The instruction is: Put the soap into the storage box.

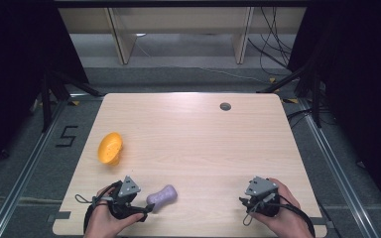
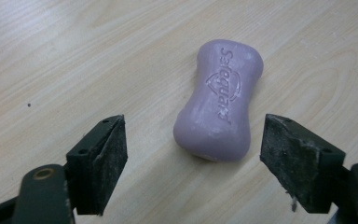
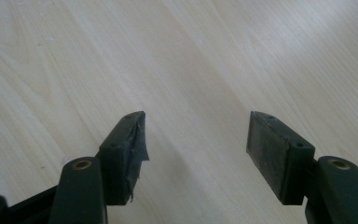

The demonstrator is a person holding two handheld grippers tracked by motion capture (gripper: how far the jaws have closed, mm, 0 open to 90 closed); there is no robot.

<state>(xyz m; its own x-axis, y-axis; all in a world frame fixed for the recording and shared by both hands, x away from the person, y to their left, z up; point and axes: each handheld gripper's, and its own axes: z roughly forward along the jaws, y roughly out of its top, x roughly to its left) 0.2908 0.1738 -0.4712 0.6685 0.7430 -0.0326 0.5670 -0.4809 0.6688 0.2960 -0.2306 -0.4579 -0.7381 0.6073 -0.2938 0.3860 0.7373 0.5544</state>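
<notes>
A purple bar of soap (image 2: 220, 102) stamped "Safeguard" lies flat on the light wooden table (image 1: 203, 144), near its front left (image 1: 162, 196). My left gripper (image 2: 193, 144) is open just short of it; the jaws stand wide on either side of the bar's near end without touching it. In the high view the left gripper (image 1: 146, 208) sits right beside the soap, held by a hand. My right gripper (image 3: 196, 140) is open over bare wood, nothing between its jaws; it rests at the front right (image 1: 243, 202). An orange bowl (image 1: 110, 148) lies tilted at the table's left.
A small grey round grommet (image 1: 225, 106) is set in the table near the far edge. Dark floor rails run along both sides of the table, and cables lie on the floor at the back right.
</notes>
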